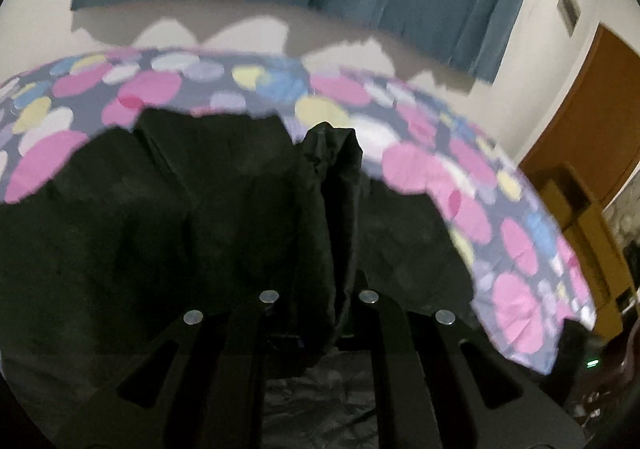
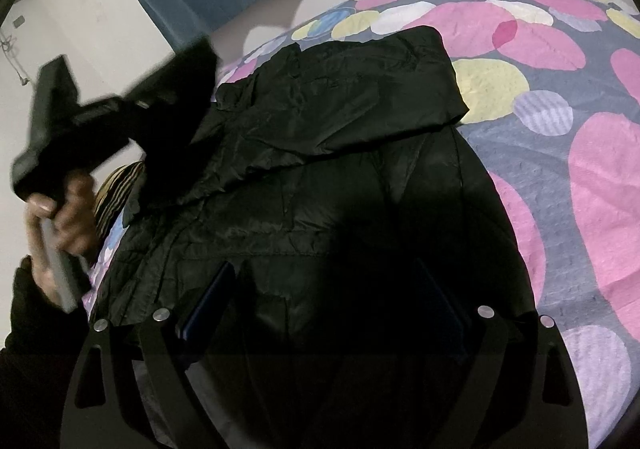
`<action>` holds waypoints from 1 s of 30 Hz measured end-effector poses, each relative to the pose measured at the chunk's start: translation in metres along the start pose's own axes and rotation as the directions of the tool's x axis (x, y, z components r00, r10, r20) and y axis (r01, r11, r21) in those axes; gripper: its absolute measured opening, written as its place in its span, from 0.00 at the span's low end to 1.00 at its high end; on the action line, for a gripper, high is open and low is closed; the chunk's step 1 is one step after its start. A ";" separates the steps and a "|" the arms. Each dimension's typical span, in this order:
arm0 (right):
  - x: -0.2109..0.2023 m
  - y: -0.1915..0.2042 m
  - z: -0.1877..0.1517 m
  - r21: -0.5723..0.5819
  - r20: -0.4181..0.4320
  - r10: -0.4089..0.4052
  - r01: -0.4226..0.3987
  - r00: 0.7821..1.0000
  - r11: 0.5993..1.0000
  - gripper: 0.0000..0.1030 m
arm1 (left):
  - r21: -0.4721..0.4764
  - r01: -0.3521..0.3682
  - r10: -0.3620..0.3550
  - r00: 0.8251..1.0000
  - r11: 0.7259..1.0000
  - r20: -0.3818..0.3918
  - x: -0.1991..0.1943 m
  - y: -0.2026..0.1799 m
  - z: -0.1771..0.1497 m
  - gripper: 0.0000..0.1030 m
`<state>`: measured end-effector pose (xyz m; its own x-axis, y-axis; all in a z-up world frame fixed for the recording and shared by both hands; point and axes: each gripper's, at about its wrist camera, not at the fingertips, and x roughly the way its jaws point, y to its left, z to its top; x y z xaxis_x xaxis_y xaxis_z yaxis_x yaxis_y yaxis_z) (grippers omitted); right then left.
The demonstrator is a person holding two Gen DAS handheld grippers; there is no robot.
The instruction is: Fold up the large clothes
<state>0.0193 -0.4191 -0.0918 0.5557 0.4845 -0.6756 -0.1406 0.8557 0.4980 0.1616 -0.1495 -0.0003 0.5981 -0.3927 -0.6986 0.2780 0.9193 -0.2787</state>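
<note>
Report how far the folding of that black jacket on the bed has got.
Done: one sleeve of the black jacket already lies folded across its body on the dotted bedspread.
In hand: the left gripper is shut on a bunched fold of the jacket's fabric, lifted off the bed. The right gripper stands open over the lower part, holding nothing.
Left: laying down the held part, then folding the body smaller.

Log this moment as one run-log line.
left gripper: shut on black jacket fabric | right gripper: open over jacket | surface: dotted bedspread
</note>
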 end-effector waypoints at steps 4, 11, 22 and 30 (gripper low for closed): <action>0.001 0.000 0.000 0.003 0.000 0.004 -0.004 1.000 1.000 0.87 | -0.002 -0.029 0.029 0.997 1.000 -0.073 0.035 0.000 -0.016 0.07; 0.001 -0.001 0.000 0.005 0.001 0.008 -0.008 1.000 1.000 0.87 | 0.051 -0.039 0.045 0.993 0.998 -0.112 0.054 -0.009 -0.027 0.08; -0.003 0.000 0.003 0.019 0.002 0.018 -0.018 1.000 1.000 0.86 | 0.064 0.117 -0.114 0.992 0.991 -0.054 -0.023 -0.013 -0.030 0.54; -0.023 0.036 0.030 0.007 0.023 0.039 -0.039 0.999 0.999 0.86 | -0.022 -0.135 0.136 0.985 0.991 0.103 -0.113 0.117 -0.039 0.55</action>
<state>0.0260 -0.4047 -0.0422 0.5685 0.5131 -0.6431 -0.1563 0.8348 0.5278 0.0976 0.0033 0.0206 0.7048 -0.2643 -0.6584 0.1781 0.9642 -0.1964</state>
